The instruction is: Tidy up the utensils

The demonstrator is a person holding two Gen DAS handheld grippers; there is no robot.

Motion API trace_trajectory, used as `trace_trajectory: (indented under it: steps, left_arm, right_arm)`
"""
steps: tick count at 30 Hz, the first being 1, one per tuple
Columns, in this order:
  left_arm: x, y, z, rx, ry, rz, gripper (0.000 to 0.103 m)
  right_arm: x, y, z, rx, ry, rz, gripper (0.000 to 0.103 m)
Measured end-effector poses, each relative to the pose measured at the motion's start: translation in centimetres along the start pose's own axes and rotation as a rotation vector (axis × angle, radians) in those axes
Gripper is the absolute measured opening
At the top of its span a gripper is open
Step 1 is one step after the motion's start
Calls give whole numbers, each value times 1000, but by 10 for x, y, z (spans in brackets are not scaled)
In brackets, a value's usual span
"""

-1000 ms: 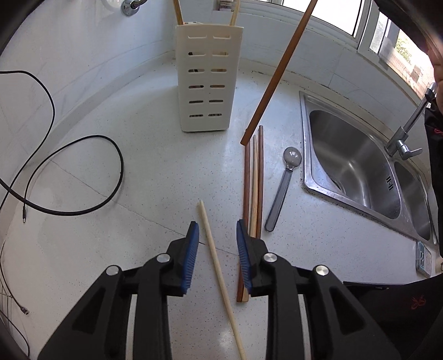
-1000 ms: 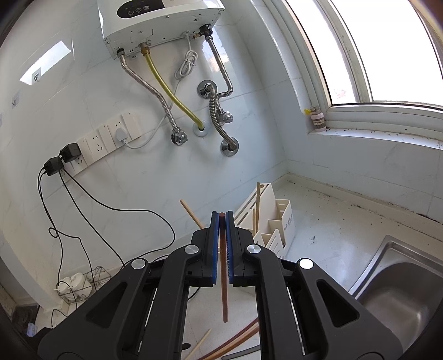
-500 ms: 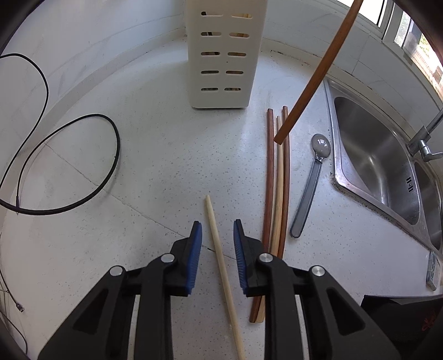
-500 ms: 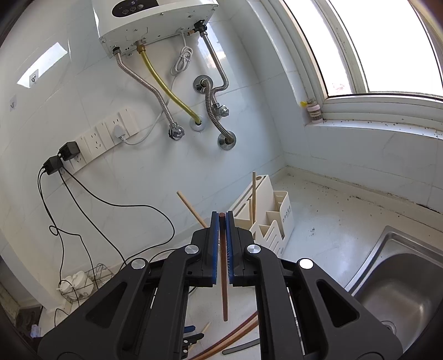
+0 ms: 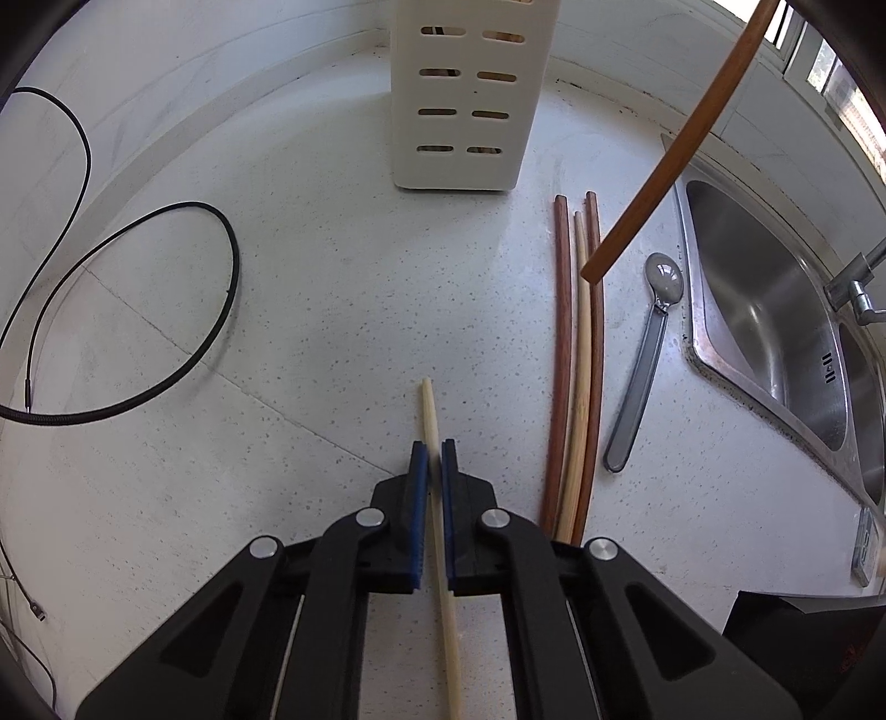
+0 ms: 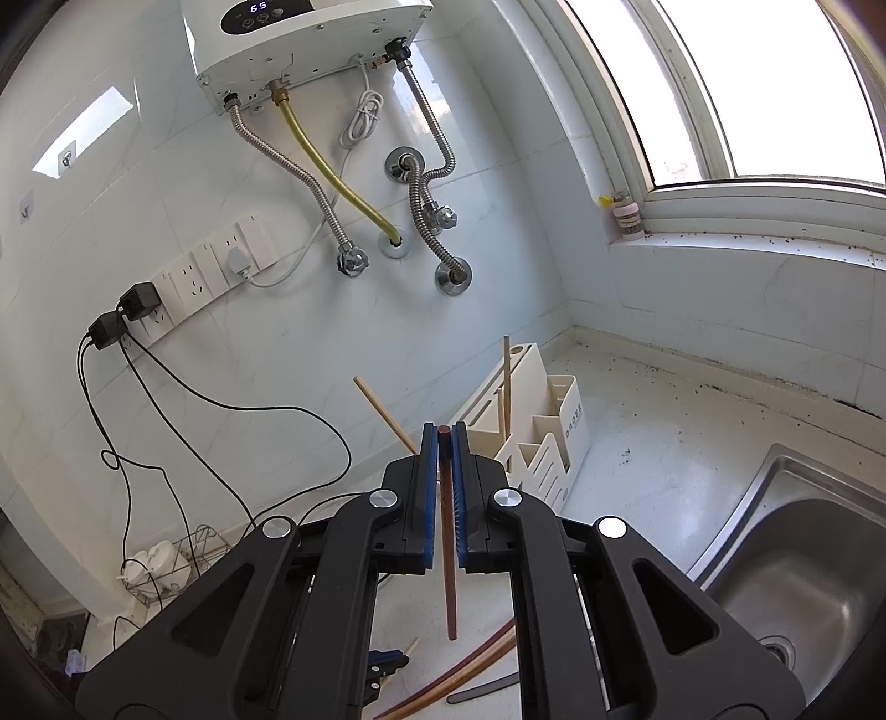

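My left gripper (image 5: 433, 450) is shut on a pale chopstick (image 5: 429, 412) that lies on the white counter. To its right lie three more chopsticks (image 5: 576, 354) side by side, and a grey spoon (image 5: 645, 365). A white slotted utensil holder (image 5: 465, 94) stands at the back. My right gripper (image 6: 443, 437) is shut on a brown chopstick (image 6: 447, 576) and holds it in the air, tip down; it also shows in the left wrist view (image 5: 664, 166), above the lying chopsticks. The holder (image 6: 545, 437) has chopsticks standing in it.
A steel sink (image 5: 775, 310) with a tap (image 5: 855, 282) is at the right. A black cable (image 5: 138, 310) loops on the counter at the left. The wall carries a water heater (image 6: 310, 44), hoses and sockets (image 6: 210, 266). A wire rack (image 6: 166, 565) sits far left.
My left gripper has moved forward along the pale chopstick and closed on it. My right gripper has kept hold of the brown chopstick and shifted slightly.
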State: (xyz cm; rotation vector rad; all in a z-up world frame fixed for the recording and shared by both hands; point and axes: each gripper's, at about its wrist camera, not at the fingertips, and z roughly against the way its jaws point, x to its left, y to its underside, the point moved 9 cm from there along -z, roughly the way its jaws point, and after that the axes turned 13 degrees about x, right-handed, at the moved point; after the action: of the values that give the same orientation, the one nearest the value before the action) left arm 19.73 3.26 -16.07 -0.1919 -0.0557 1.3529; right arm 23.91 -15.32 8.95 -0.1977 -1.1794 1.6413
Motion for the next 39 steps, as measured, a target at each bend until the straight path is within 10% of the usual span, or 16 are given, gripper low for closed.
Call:
trace_trajectory:
  steps: [27,39]
  left_arm:
    - [-18,-88,221,-653,61,-17,0]
    - [-23,-108,212,-625,80,-39,0]
  right_arm:
    - [24,-62,24,-121,41,123,5]
    - [17,-77,35,-152,74,145,5]
